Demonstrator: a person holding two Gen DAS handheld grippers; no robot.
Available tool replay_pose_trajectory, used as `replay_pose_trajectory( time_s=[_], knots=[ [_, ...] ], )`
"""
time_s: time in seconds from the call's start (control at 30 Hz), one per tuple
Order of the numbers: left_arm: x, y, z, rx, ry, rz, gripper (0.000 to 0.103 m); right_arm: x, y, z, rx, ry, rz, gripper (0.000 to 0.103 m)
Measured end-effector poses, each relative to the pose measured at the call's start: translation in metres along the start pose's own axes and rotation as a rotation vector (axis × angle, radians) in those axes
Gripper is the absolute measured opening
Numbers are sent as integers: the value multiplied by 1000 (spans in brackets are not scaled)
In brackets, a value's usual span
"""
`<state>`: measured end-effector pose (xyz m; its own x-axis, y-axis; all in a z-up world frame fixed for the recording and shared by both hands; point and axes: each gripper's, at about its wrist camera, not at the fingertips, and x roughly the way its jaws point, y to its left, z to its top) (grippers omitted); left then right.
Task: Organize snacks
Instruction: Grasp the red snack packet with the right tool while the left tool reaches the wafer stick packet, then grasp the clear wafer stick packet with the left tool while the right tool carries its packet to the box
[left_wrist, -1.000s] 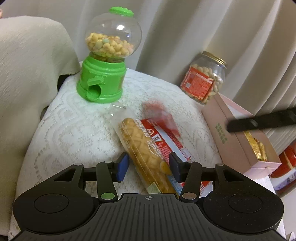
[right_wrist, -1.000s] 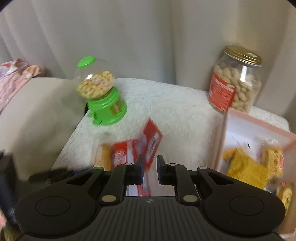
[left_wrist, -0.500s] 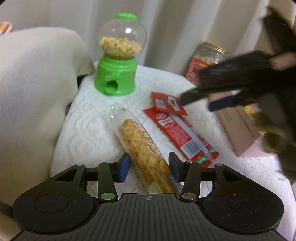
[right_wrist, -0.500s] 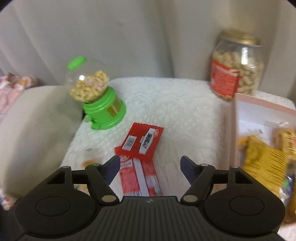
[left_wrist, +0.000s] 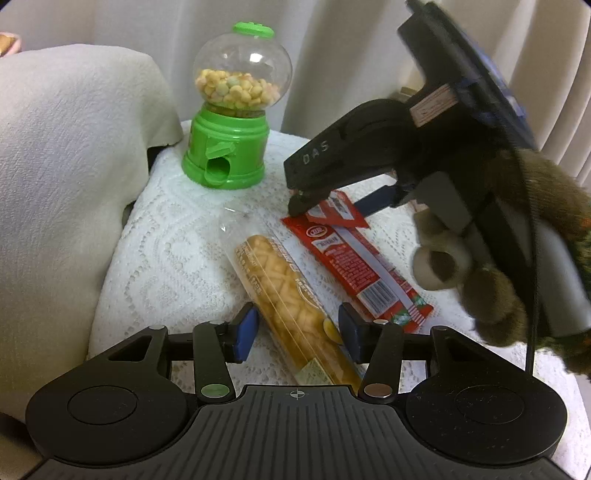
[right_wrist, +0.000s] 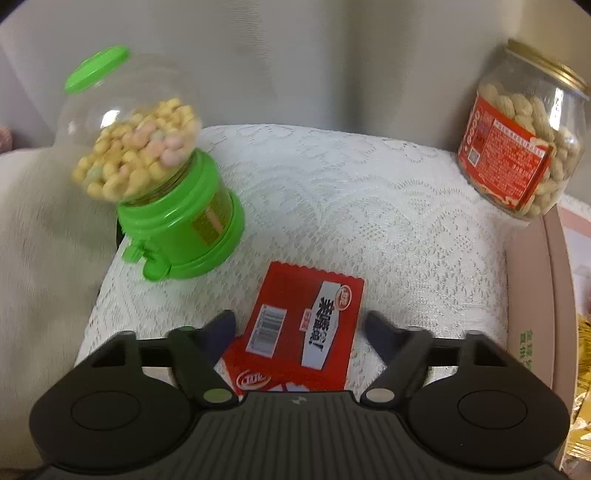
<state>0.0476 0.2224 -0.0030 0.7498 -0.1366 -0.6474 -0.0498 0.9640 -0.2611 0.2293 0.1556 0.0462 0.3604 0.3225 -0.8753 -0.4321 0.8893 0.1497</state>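
— How far along are you?
— Early. Some snacks sit in the pink box (right_wrist: 532, 295); three packets remain on the surface (right_wrist: 351, 192).
— Hand-held grippers?
— My right hand-held gripper (right_wrist: 299, 325), jaws just narrowing, straddles the small red packet (right_wrist: 306, 317) unpinched; my left hand-held gripper (left_wrist: 295, 332) is spread around the yellow biscuit tube (left_wrist: 284, 291).

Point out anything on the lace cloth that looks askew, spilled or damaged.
Nothing is spilled or torn. The small red packet lies crooked, overlapping one end of the long red packet. The cracker sleeve lies diagonally. The candy dispenser stands upright.
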Motion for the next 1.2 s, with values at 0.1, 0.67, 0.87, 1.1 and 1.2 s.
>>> replay_pose_trajectory(
  time_s=[0.1,0.67,0.87,1.1,1.2],
  knots=[
    [0,0,-1,4,-7,3,54,-20,0,-4,-19,-21,27,51],
    [-14,-18,-9,-28,-33,-28,42,-163,-102,-126,2,-167,99,51],
    [-53,-76,-13,112,-113,-118,35,-182,-163,-183,123,-180,47,51],
    [-51,-120,-21,160,-35,-227,34,-187,-213,-241,258,-194,28,52],
    [-40,-128,-31,153,29,-257,34,-176,-218,-260,259,-187,-22,52]
  ],
)
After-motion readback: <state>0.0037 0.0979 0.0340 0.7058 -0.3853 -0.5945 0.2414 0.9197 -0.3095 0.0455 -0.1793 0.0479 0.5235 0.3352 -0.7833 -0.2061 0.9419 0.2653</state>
